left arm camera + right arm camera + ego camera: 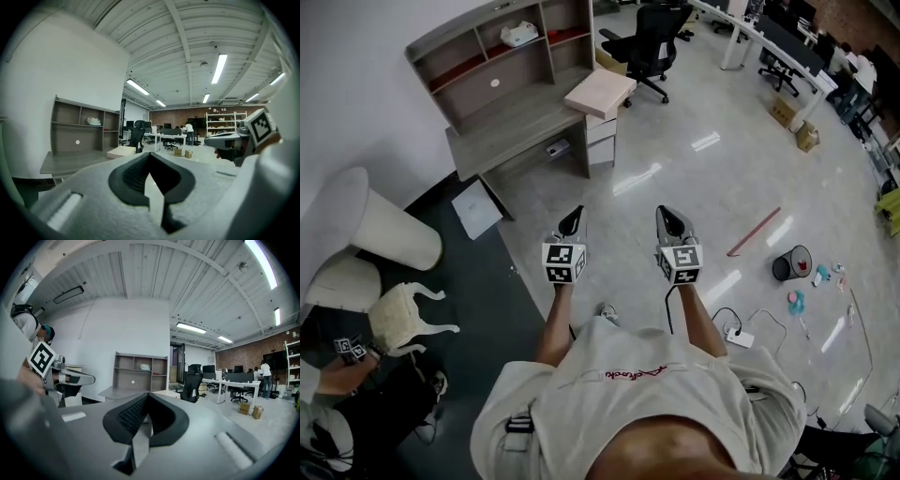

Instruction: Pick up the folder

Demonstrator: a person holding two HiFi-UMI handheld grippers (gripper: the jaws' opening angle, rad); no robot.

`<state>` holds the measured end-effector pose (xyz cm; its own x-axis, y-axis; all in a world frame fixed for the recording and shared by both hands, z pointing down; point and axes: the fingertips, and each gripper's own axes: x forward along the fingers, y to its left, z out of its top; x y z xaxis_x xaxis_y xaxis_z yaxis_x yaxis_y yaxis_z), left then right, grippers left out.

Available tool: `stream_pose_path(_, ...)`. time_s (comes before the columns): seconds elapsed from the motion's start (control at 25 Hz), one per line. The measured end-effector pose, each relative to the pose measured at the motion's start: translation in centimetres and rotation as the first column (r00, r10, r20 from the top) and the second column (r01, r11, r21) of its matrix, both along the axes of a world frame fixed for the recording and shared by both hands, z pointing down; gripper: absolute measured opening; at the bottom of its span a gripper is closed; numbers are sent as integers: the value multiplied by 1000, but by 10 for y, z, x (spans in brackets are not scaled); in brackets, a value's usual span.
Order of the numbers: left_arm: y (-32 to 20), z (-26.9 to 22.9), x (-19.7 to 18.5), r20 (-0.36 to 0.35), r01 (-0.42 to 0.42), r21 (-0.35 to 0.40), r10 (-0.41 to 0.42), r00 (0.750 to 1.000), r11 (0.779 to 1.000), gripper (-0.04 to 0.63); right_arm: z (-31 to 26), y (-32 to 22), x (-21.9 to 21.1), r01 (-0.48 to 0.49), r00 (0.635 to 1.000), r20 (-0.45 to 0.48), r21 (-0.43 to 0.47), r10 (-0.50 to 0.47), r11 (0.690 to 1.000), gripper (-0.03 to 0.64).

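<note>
A pale, flat folder [600, 92] lies on the drawer unit at the right end of a grey desk [511, 127], far ahead of both grippers. It shows small in the left gripper view [121, 151] and in the right gripper view [162, 392]. My left gripper [575, 216] and right gripper [668, 216] are held side by side in the air over the floor, pointing toward the desk. Both look shut, tips together and nothing between them [150, 154] [147, 395]. Each gripper appears in the other's view: the right [225, 139], the left [77, 377].
A black office chair [647, 42] stands behind the desk's right end. A white panel [476, 208] leans by the desk. A white stool [408, 319] and another person [347, 375] are at the left. A waste bin [791, 263], a red strip [754, 232] and a power strip [739, 337] lie at the right.
</note>
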<state>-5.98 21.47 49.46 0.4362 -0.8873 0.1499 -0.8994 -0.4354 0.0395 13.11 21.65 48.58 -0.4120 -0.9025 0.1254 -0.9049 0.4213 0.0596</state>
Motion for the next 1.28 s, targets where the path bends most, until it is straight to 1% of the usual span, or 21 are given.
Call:
stream_pose_path(0.24,-54,-5,-17,-3,-14,14,14,1000,1000,0,-4,-51,-14,-15,1000,-6,7,15,1000,8)
stream_pose_path(0.52,-97,-2,-23,0,-24,20,24,1000,1000,0,8,-92,-21,-31,1000,4,-4,31,1000,8)
stream_pose_path(0.84,-132,9,-29,5,-17,7,17,1000,1000,0,25,-123,-15,-49,999,11,-26,50,998,8)
stream_pose_path(1.28,-173,20,-19,9,-24,-8,24,1000,1000,0,36,-162,-9,-47,999,18,-37,48,998,8)
